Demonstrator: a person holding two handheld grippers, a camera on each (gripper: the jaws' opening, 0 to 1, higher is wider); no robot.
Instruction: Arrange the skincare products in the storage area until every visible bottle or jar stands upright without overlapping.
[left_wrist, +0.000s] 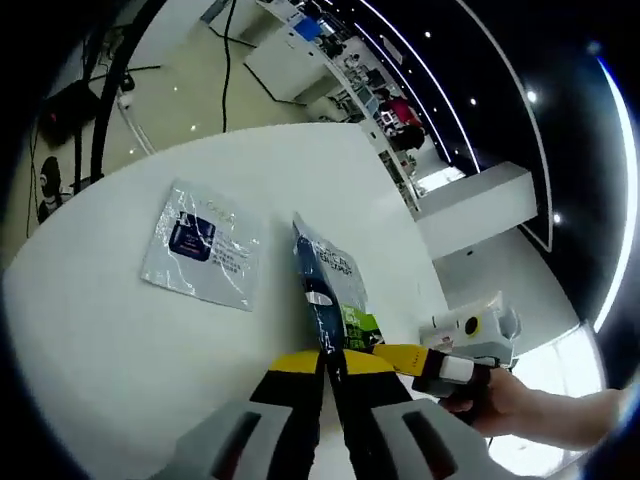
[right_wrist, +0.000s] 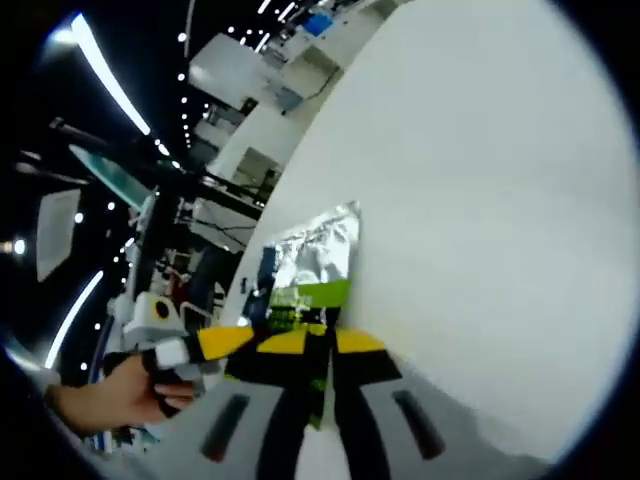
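Two sachets being seen, no bottles or jars: green-and-blue sachet (left_wrist: 330, 295) being pinched at lower edge by left gripper (left_wrist: 330, 375) and right gripper (right_wrist: 318, 365) together, jaws clenched on it, held above white table (left_wrist: 120, 330). Silver sachet (left_wrist: 203, 245) lying flat; arranging judged barely begun.

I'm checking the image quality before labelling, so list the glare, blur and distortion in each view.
Left gripper view: fisheye bends the white table edge; the flat packet is readable but soft; ceiling light strips curve; a bright blown-out patch sits lower right. Right gripper view: the held packet shows foil glare; the table is washed white; the hand and background are blurred.
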